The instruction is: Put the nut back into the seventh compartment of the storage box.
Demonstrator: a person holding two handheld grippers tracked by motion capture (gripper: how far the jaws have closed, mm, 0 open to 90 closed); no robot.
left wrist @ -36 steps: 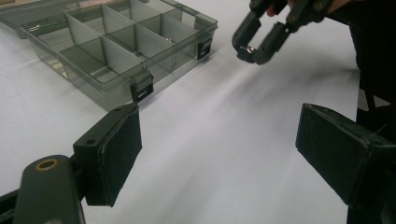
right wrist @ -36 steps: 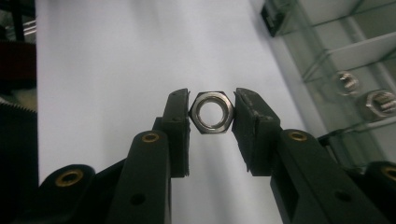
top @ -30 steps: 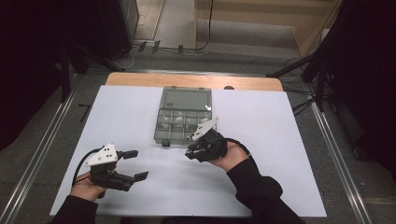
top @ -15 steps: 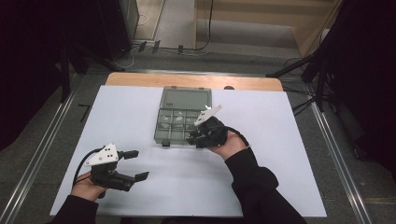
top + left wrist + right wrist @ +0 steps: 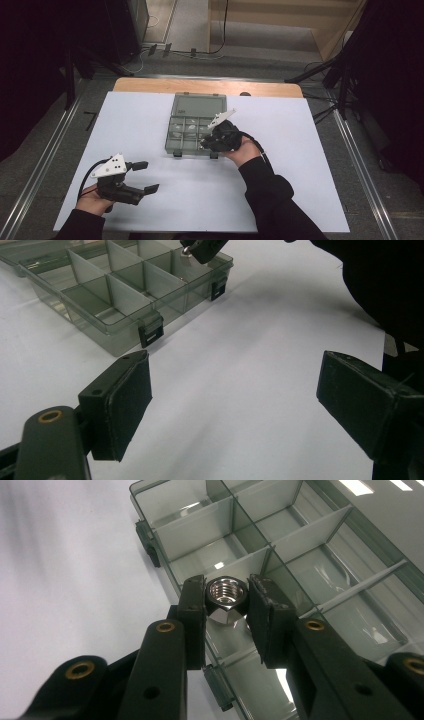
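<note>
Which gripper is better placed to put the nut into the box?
Right. The right gripper already holds the nut above the compartment box; the left gripper is open, away from it.

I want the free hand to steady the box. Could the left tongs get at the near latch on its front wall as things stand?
Probably yes. The left tongs stand open over bare white table, and the black near latch of the clear grey plastic compartment box lies just ahead with nothing between.

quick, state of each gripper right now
left gripper: open, holding nothing
right gripper: shut on a metal hex nut over the compartment box
</note>
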